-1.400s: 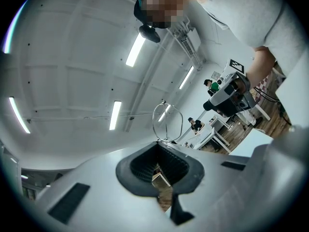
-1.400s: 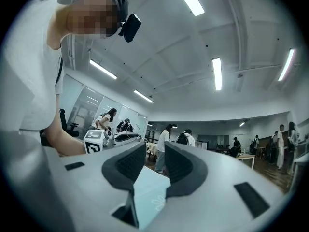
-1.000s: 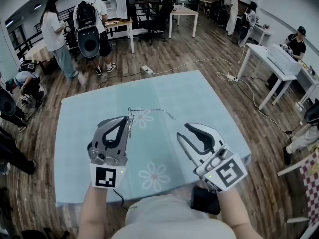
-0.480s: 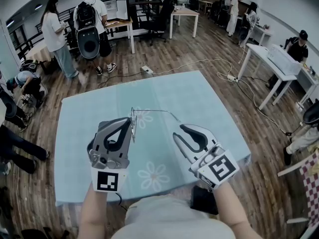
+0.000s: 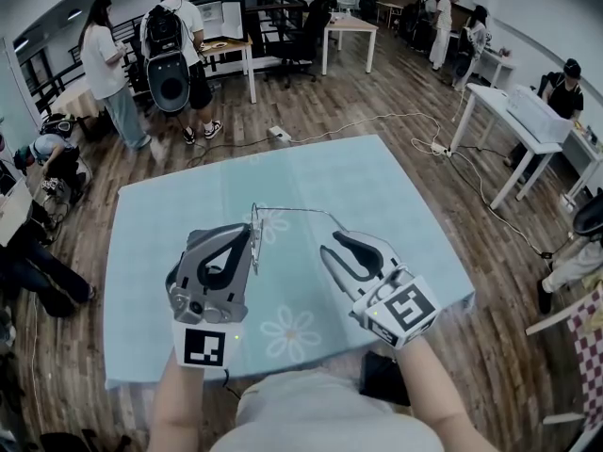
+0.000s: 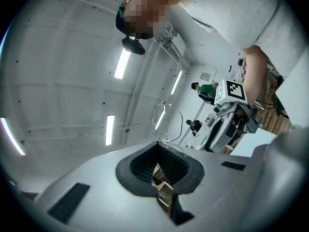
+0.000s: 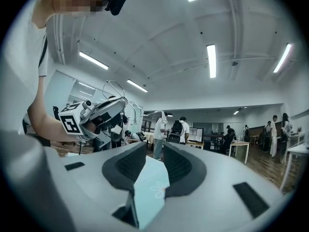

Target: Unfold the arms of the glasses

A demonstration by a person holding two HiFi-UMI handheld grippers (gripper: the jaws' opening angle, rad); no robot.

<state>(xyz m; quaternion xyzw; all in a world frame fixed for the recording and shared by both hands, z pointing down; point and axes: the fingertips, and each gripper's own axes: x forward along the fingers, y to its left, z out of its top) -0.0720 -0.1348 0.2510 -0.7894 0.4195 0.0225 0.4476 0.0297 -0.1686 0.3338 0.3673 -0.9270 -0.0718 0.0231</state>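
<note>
A big workroom with a wood-plank floor (image 5: 311, 111) spreads round, with several people standing at white tables (image 5: 524, 121) along the far side, one of them wearing a dark backpack (image 5: 162, 28), and a pale cable (image 5: 377, 121) snaking over the boards. In the middle stands the counter (image 5: 405, 205) under a light blue cloth printed with white flowers (image 5: 292, 332). The person holds both tools above its near half, forearms coming in from the bottom edge of the head view. The left claw (image 5: 247, 243) is closed on the glasses (image 5: 255, 226), a thin wire-rimmed pair held up off the cloth. In the left gripper view its dark pads meet at their tips, and one rounded lens rim rises straight out of the pinch. From the top of that rim one slim arm of the glasses (image 5: 292, 210) runs out sideways towards the right claw (image 5: 332, 245) and ends close by its tips. Whether the wire touches them cannot be made out. The right claw stands open. In the right gripper view its pads are apart with only blue cloth and a flower showing through the gap, and the left tool with the wire frame sits up and to the left of them. Each tool carries its cube with a square black-and-white marker (image 5: 203, 347) at the wrist end, the right one (image 5: 403, 309) tilted. A dark, flat object (image 5: 386, 377) shows at the counter's near edge by the person's right elbow.
</note>
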